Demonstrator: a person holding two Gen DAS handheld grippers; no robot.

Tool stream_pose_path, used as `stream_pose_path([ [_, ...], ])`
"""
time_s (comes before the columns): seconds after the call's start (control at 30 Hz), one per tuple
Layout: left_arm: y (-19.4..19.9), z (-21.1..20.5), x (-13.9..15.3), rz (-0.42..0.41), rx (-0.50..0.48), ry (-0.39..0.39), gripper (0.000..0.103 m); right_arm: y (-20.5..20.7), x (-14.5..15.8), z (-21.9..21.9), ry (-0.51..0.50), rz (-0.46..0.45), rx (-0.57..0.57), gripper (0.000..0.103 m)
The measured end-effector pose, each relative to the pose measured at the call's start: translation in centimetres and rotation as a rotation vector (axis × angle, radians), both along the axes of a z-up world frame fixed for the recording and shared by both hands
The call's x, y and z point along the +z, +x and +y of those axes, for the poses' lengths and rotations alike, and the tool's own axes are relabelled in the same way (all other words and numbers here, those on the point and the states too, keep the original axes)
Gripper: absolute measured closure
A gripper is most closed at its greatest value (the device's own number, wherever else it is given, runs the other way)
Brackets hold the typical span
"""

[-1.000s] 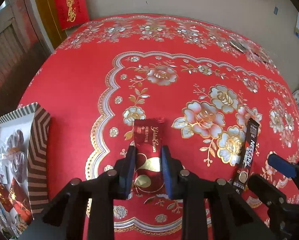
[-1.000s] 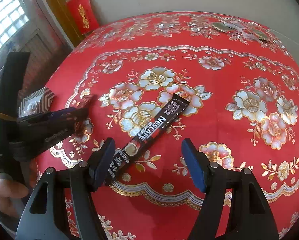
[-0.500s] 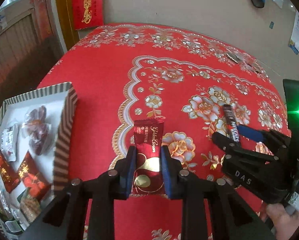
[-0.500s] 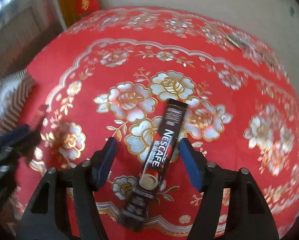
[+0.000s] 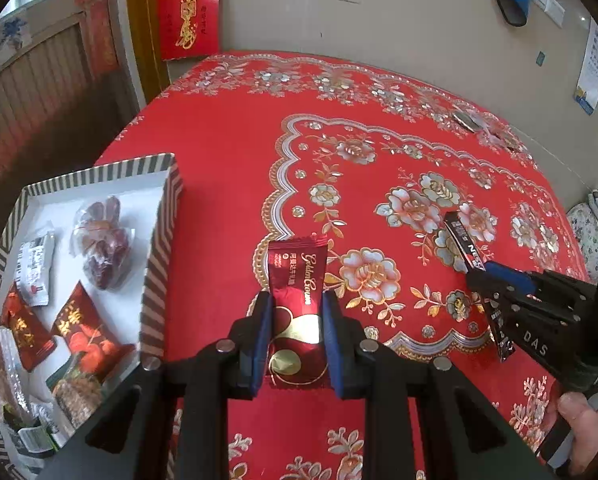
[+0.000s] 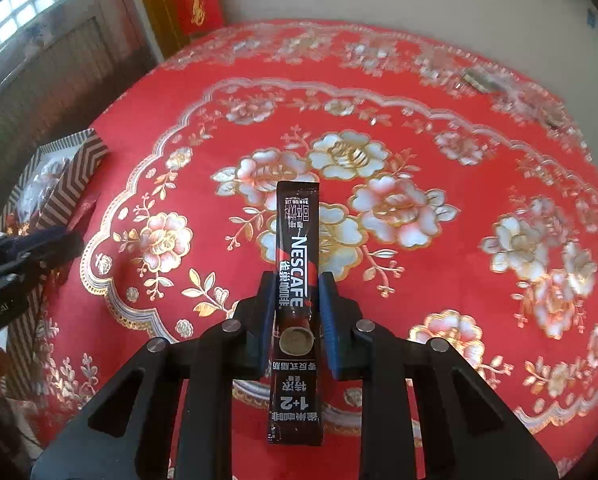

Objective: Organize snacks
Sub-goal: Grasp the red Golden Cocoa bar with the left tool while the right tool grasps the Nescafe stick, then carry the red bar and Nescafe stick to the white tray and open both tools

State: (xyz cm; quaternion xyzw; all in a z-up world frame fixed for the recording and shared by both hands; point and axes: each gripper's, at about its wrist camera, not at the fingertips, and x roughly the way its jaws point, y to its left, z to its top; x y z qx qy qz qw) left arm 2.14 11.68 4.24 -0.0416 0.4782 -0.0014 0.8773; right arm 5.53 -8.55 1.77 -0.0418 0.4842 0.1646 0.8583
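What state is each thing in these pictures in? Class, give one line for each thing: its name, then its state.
Left hand-held gripper: shut on the red wrapper.
Right hand-held gripper: shut on the coffee stick.
Red wrapper: sealed, gripped at both sides.
Coffee stick: sealed, gripped at mid-length.
Striped box: open, snack packs inside.
Dates pack: sealed, lying in the box.
Tablecloth: spread flat.
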Motion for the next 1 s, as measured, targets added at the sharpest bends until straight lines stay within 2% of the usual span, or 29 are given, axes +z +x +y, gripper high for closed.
stream_pose_path([
  [0.27, -2.0, 1.3, 1.4, -0.042, 0.039, 0.021, 0.076, -3.0, 2.2, 2.1, 0.057, -0.048, 0.048, 0.082],
  [0.73, -6.3, 7.2, 3.8, -0.120, 0.165, 0.077, 0.076, -6.5, 4.5, 11.7, 0.084, -0.084, 0.237, 0.082],
  [1.0, -8.1, 10.5, 4.1, -0.133, 0.227, 0.072, 0.076, -7.8, 5.6, 15.9, 0.083, -0.101, 0.299, 0.082],
])
